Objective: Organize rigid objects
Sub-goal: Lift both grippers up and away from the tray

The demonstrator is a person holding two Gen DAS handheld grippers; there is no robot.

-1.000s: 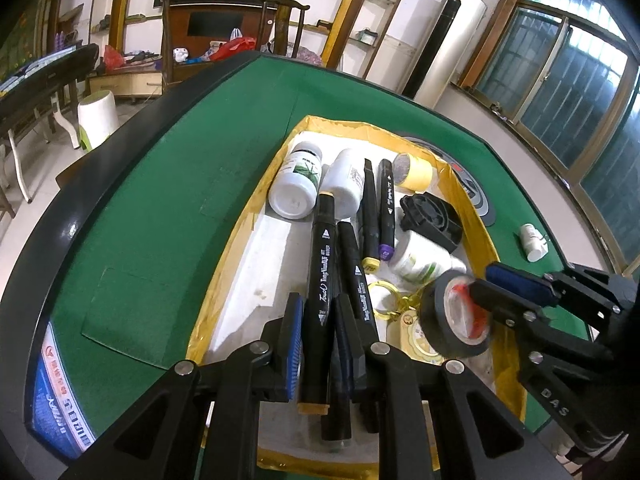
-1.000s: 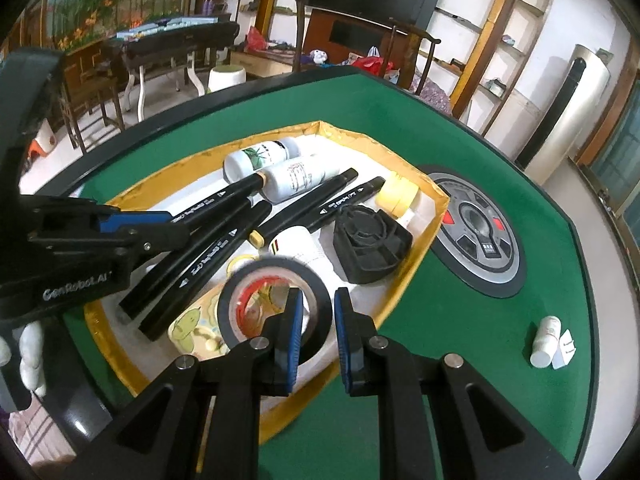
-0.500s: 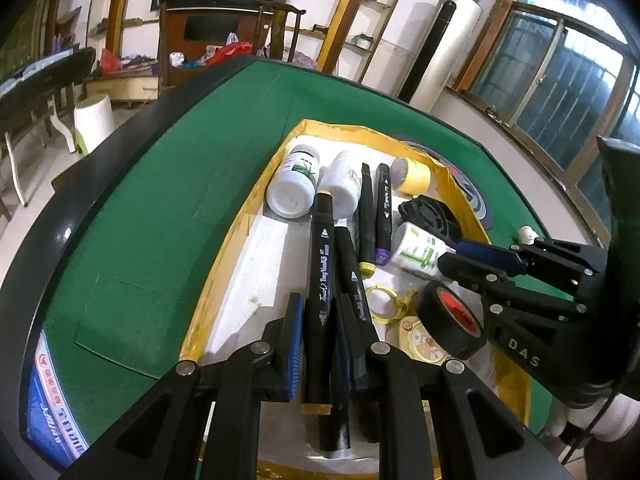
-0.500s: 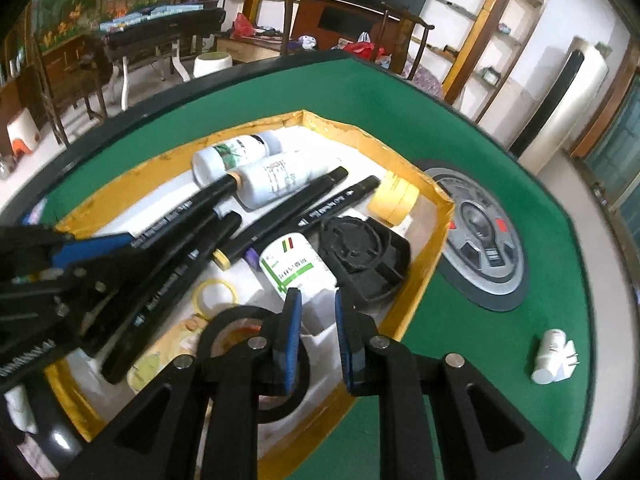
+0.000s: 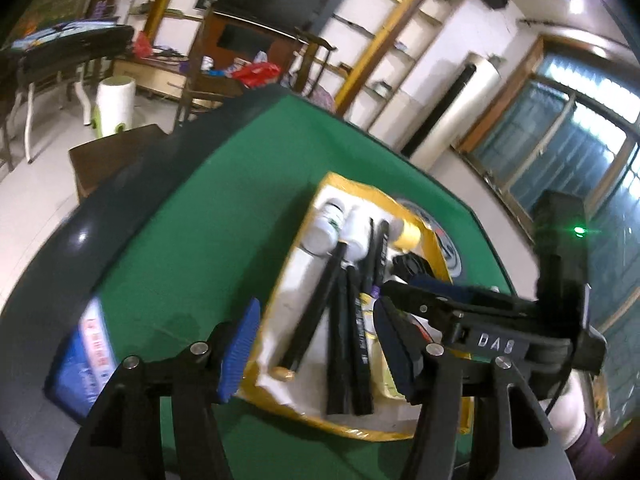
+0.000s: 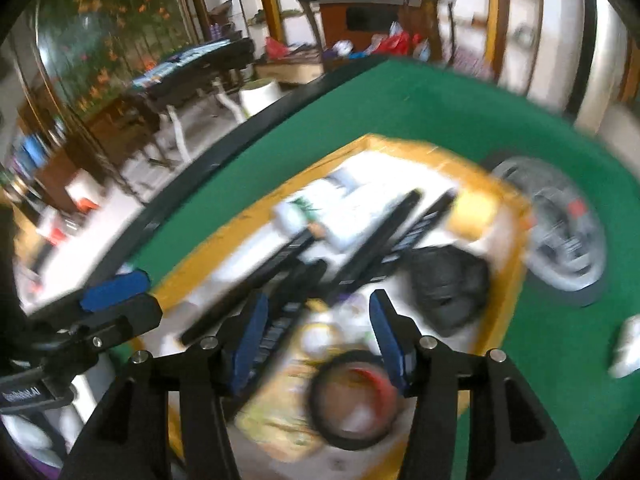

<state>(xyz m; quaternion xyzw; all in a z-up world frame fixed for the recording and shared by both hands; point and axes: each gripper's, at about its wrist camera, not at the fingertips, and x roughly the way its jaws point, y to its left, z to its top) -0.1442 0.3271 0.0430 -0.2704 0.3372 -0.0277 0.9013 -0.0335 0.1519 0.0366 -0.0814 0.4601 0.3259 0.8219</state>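
Observation:
A yellow-rimmed tray [image 5: 280,264] lies on the green table and holds several black markers [image 5: 340,332], two white bottles [image 5: 328,228] and a yellow tape roll [image 5: 408,234]. My left gripper [image 5: 316,344] is open and empty above the tray's near end. My right gripper [image 6: 320,336] is open and empty; a black tape roll with a red core [image 6: 352,396] lies in the tray just below it. The right wrist view is blurred. The right gripper also shows in the left wrist view [image 5: 460,312].
A grey round dial [image 6: 560,232] sits in the table right of the tray. A white small bottle [image 6: 628,344] lies on the green felt at the far right. A black lidded object [image 6: 448,280] is in the tray. The table's black rim [image 5: 100,216] curves left.
Both grippers have opened: the left let go of a black marker, the right let go of the black tape roll, which now lies in the tray. Both have pulled back and up.

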